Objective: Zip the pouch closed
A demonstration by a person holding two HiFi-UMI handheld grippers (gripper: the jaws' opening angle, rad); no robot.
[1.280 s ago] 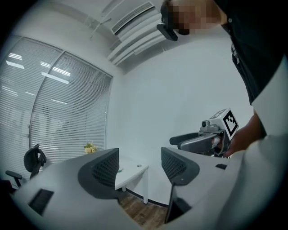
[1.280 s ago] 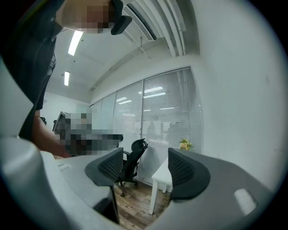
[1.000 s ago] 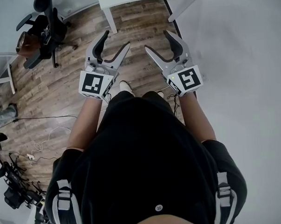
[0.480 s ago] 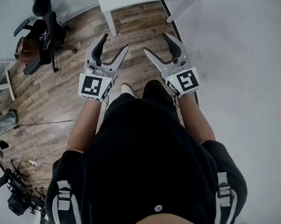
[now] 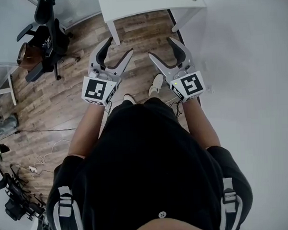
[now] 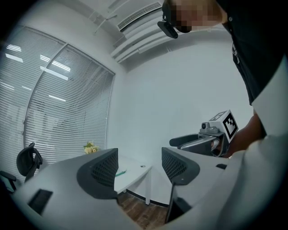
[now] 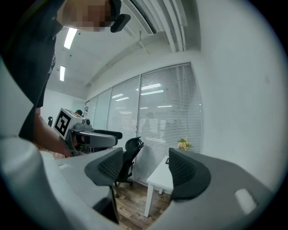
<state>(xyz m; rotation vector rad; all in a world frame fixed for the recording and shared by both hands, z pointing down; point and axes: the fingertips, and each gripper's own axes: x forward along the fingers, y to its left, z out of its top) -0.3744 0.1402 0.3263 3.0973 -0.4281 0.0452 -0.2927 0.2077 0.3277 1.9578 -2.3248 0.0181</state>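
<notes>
No pouch shows clearly in any view. A small green item (image 6: 120,172) lies on the white table (image 6: 132,176); I cannot tell what it is. In the head view my left gripper (image 5: 119,46) and right gripper (image 5: 161,47) are held side by side at waist height over the wooden floor, both open and empty, pointing toward the table (image 5: 148,2). The left gripper view looks between its spread jaws (image 6: 140,168) at the table, with the right gripper (image 6: 202,141) off to the side. In the right gripper view, the open gripper (image 7: 144,170) frames the table (image 7: 162,176), with the left gripper (image 7: 90,134) beside it.
A black office chair (image 5: 45,30) stands at the far left, also seen as the chair (image 7: 130,155) by the blinds. Yellow flowers (image 6: 91,147) sit at the table's far end. A white wall (image 5: 246,60) runs along the right. Cables (image 5: 45,150) lie on the floor at left. A shoe (image 5: 157,85) is below the grippers.
The person has stepped forward: a foot now shows ahead of the body and the table sits a little nearer. Both grippers stay open and level.
</notes>
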